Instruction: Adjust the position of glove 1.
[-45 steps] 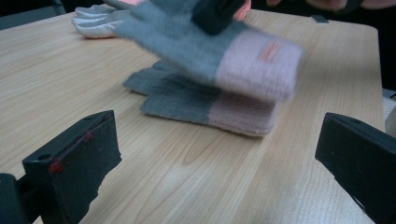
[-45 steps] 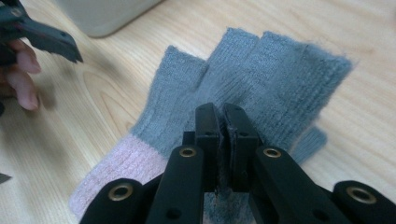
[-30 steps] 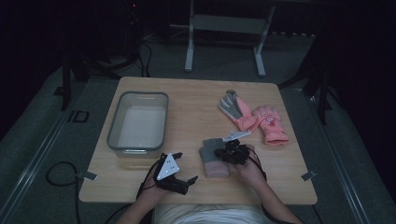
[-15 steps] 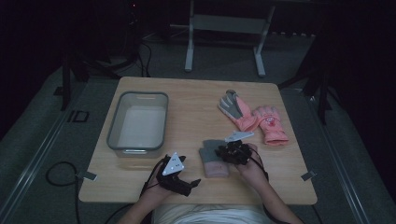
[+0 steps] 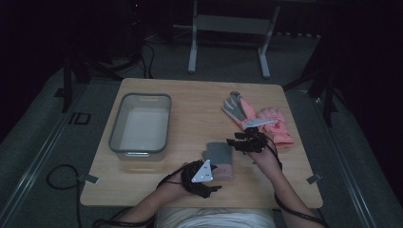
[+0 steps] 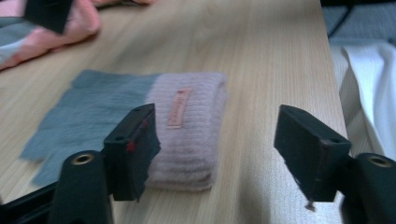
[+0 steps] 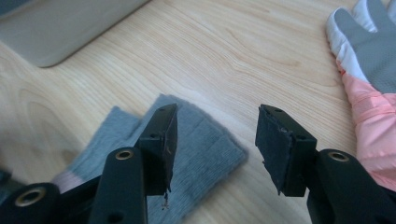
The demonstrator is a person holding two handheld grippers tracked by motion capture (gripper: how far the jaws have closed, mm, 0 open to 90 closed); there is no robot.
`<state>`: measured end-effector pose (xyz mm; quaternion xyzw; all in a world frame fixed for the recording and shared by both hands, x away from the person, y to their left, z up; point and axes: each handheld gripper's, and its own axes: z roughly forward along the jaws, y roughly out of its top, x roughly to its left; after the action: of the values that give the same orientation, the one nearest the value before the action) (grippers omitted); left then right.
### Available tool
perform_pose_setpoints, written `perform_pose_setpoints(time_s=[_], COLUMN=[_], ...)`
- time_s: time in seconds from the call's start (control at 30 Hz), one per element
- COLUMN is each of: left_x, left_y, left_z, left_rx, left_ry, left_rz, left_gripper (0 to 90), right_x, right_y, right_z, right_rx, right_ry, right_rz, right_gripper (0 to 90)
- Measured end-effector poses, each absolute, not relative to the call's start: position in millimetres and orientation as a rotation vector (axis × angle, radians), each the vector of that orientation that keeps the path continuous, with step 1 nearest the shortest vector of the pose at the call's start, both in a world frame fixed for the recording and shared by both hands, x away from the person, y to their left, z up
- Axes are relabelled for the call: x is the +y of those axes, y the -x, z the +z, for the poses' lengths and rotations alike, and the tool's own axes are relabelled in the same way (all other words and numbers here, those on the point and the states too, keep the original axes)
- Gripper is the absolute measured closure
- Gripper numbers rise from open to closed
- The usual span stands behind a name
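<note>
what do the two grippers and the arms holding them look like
Both grippers, left gripper and right gripper, are black with blocky flat jaws and brass-coloured rivets. Each carries a grey three-cornered plate on top and trails a black cable. The forearms are bare, no sleeves.

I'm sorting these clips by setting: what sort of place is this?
Probably a dim lab or recording room, not a home: a lone wooden table on grey carpet, metal stand legs behind it, a cable trailing across the floor.
</note>
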<state>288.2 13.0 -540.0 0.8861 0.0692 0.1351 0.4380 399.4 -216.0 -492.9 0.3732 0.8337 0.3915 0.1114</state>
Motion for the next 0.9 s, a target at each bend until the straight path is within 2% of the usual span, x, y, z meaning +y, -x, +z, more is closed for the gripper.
perform_pose_setpoints(time_s=[0.23, 0.43, 0.53, 0.67, 0.8, 0.83, 0.9], left_x=[7, 9, 8, 8, 3, 0, -1], left_y=[-297, -301, -302, -301, -297, -296, -297], left_z=[-544, -548, -551, -554, -556, -558, -558], left_rx=[0.125, 0.128, 0.121, 0.082, 0.049, 0.042, 0.049], left_ry=[-2.232, -2.256, -2.260, -2.276, -2.304, -2.314, -2.316], left_rz=[0.394, 0.386, 0.376, 0.414, 0.489, 0.525, 0.541], left_gripper=[33.8, 35.8, 35.0, 33.6, 33.9, 34.6, 40.1], right_x=[-207, -204, -205, -206, -204, -203, -203], right_y=[-418, -423, -422, -419, -417, -417, -417], right_z=[-515, -533, -542, -545, -545, -544, -544], right_rx=[2.500, 2.550, 2.579, 2.564, 2.564, 2.576, 2.588], right_ry=[-1.141, -1.187, -1.203, -1.208, -1.194, -1.186, -1.187], right_rz=[1.101, 1.061, 1.046, 1.056, 1.044, 1.045, 1.046], right_gripper=[47.0, 45.4, 41.9, 41.9, 44.2, 50.2, 52.1])
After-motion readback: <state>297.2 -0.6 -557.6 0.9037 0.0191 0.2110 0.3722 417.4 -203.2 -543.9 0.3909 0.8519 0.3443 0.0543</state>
